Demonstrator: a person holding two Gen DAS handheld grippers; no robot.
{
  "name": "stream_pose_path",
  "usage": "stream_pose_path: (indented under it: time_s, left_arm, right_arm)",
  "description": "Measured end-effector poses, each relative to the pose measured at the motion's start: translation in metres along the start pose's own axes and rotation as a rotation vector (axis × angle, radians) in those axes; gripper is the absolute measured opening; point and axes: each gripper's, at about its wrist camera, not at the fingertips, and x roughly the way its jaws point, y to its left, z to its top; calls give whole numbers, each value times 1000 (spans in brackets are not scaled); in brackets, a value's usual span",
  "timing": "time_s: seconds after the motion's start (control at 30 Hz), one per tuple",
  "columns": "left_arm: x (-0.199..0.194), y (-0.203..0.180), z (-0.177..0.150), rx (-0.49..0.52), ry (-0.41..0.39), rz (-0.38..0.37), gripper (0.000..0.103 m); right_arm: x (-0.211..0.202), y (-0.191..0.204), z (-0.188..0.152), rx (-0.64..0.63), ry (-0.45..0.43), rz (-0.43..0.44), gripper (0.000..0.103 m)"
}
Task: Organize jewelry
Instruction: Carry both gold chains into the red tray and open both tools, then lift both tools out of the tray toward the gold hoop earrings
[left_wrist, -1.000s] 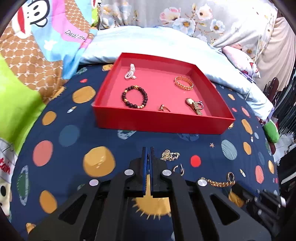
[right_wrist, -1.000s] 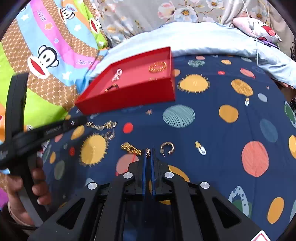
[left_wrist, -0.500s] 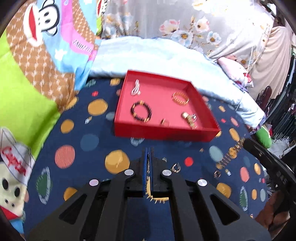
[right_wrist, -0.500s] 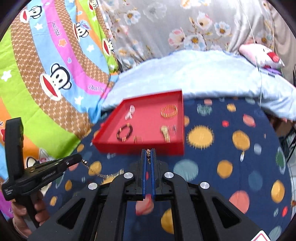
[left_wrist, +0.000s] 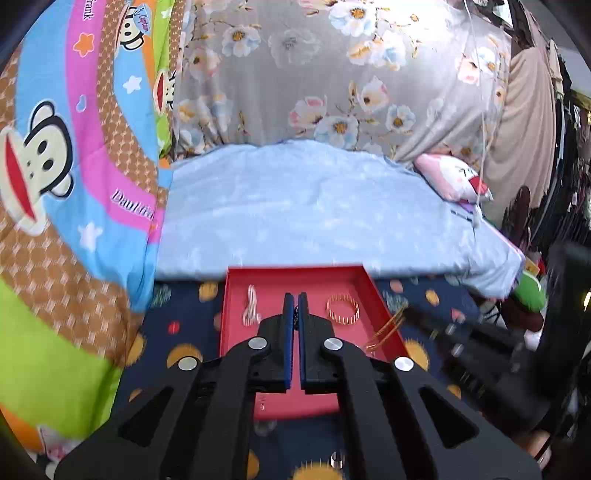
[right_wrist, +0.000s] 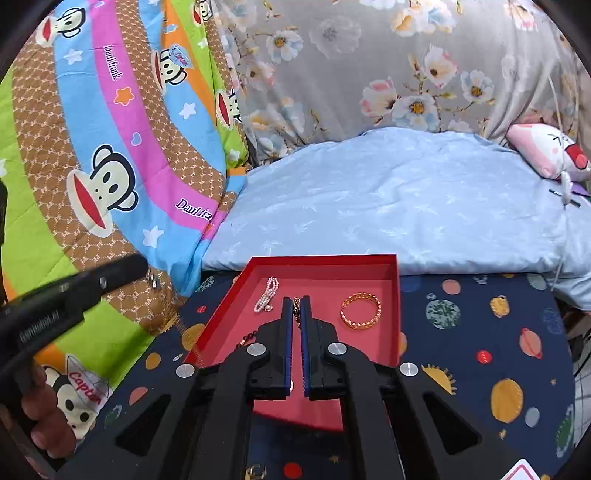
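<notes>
Left wrist view
- Left gripper (left_wrist: 294, 306): fingers closed on one end of a thin chain; only a dark bit of it shows in the slit.
- Chain (left_wrist: 384, 328): a blurred gold strand over the right wall of the red tray (left_wrist: 384, 317), running to the right gripper's dark shape at the right.
- Key relation: tray directly under and ahead of the tips.
- In the tray: white bead strand (left_wrist: 251, 308) left of the tips, gold bracelet (left_wrist: 342, 309) right.

Right wrist view
- Right gripper (right_wrist: 296, 308): fingers closed on the chain's other end, gold links showing at the tips.
- Key relation: the chain's long axis seems to span the tray left to right; both hands look equally near.
- In the way: bead strand, bracelet and dark bead bracelet (right_wrist: 246, 338) leave a bare strip mid-tray.
- Around: navy planet-print sheet (right_wrist: 480, 332) on the bed.
</notes>
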Motion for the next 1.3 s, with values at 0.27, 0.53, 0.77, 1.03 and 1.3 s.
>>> stream_pose_path:
  time_s: [0.27, 0.53, 0.77, 1.03, 1.3]
  left_arm:
    - [67, 12, 11, -44, 60, 1, 1]
    - [101, 15, 4, -49, 76, 12, 2]
    - [105, 26, 3, -81, 68, 50, 37]
    - [79, 26, -19, -70, 73, 66, 38]
    - [42, 21, -82, -71, 142, 64, 46]
  right_arm:
    - [58, -7, -7, 3, 84, -6, 3]
    - [88, -10, -18, -13, 126, -20, 4]
    - [81, -9, -19, -30, 80, -48, 25]
    - [47, -7, -33, -34, 56, -44, 25]
    - [-5, -21, -91, 18, 103, -75, 25]
